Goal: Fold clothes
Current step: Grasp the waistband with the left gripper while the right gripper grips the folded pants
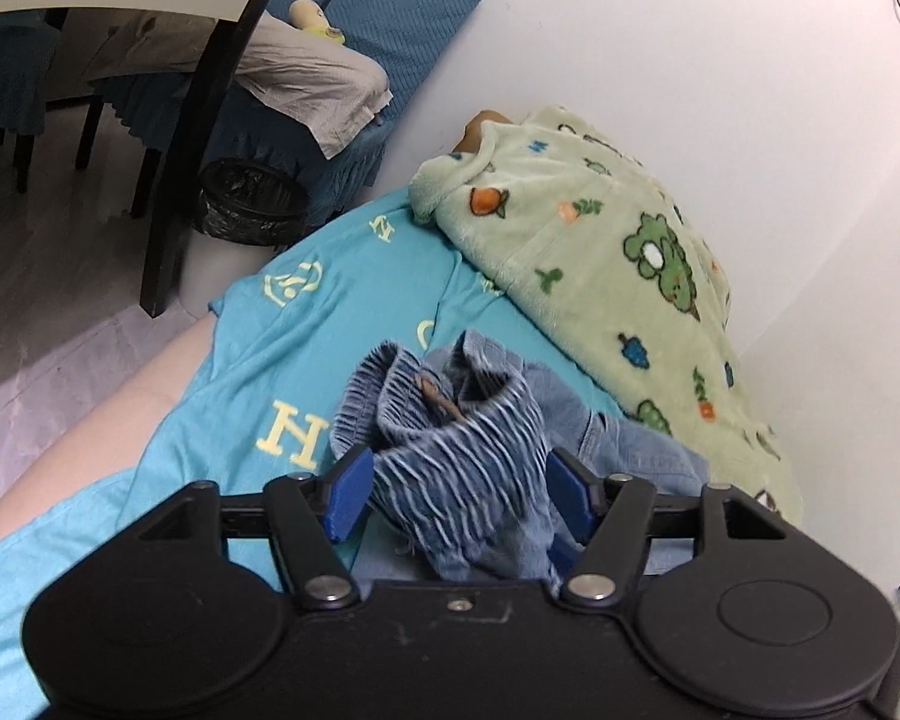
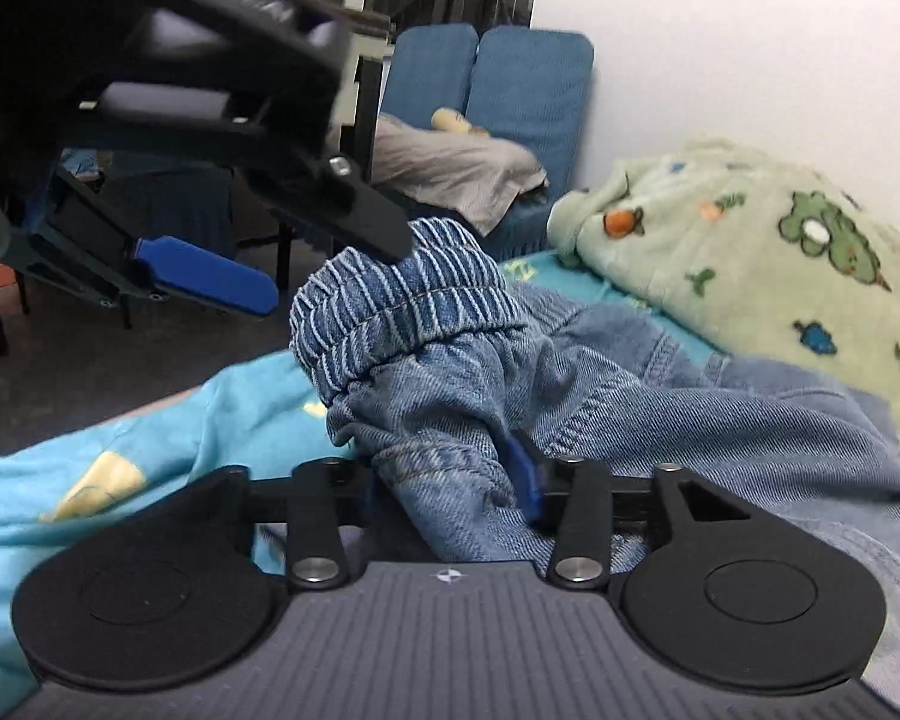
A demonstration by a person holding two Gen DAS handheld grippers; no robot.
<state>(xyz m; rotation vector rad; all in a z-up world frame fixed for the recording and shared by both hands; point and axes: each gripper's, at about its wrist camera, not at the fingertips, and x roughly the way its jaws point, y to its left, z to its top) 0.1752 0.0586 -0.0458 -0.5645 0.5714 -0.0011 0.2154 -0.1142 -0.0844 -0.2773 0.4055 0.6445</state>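
Blue denim pants (image 1: 456, 438) with a ribbed elastic waistband lie bunched on a turquoise shirt (image 1: 306, 330) with pale yellow letters. My left gripper (image 1: 457, 492) has the waistband between its blue pads; the jaws stand fairly wide, and in the right wrist view one blue pad (image 2: 210, 285) hangs clear of the cloth. My right gripper (image 2: 450, 480) is shut on a fold of the denim pants (image 2: 450, 372) just below the waistband. The left gripper (image 2: 306, 264) shows at upper left in the right wrist view.
A green fleece blanket (image 1: 606, 276) with cartoon prints lies against the white wall (image 1: 690, 30) on the right. Beyond the bed's edge stand a black bin (image 1: 249, 204), a dark table leg (image 1: 204, 138) and a blue chair (image 1: 378, 18) with beige cloth.
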